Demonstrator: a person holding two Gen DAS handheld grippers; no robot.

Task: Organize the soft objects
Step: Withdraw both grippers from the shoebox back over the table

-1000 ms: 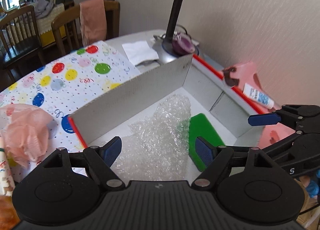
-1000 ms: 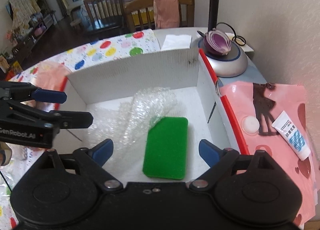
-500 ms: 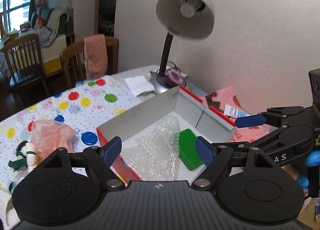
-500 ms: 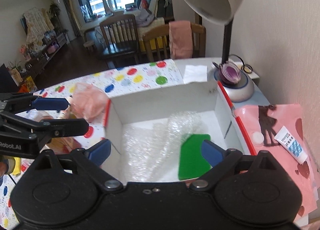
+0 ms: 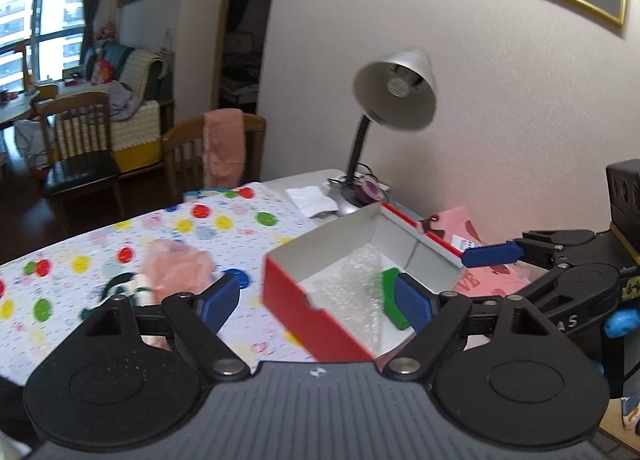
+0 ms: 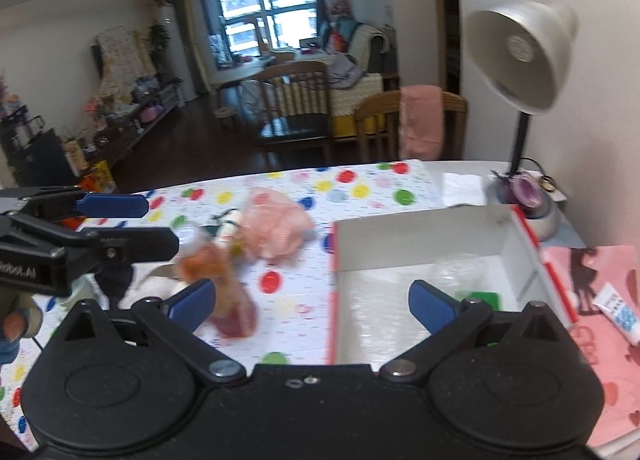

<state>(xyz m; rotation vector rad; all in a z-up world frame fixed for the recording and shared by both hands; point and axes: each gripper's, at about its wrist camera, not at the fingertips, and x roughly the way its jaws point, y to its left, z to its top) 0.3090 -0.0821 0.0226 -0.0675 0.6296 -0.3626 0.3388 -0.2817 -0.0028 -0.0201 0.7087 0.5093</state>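
Both grippers have pulled up and back from the red-sided box (image 5: 320, 312) since a second ago, so the desk lamp (image 5: 394, 93) and far room now fill the upper frame. From the left wrist view, the left gripper (image 5: 316, 300) hangs with nothing between its blue pads, its jaws opening. The right gripper (image 6: 312, 300) is likewise bare and opening wider — released, holding nothing.

Inside the box's white cardboard walls, at lower right of centre, lie a crinkled sheet of clear bubble wrap (image 5: 352, 280) and a flat green sponge (image 5: 390, 296) with rounded corners. Left of the box, on the polka-dot tablecloth (image 5: 168, 236), sits a puffy pink mesh bath pouf (image 6: 276, 225), with a blurred, orange-tinted, bottle-like item (image 6: 216, 280) beside it in the right wrist view's lower left.

Risk, as I judge it: the pouf is light and springy, so a shallow pinch could catch only loose mesh and let it slip — or drag neighbouring clutter along. The thin cardboard box could also be knocked or skid if a gripper clips its rim on the way in.
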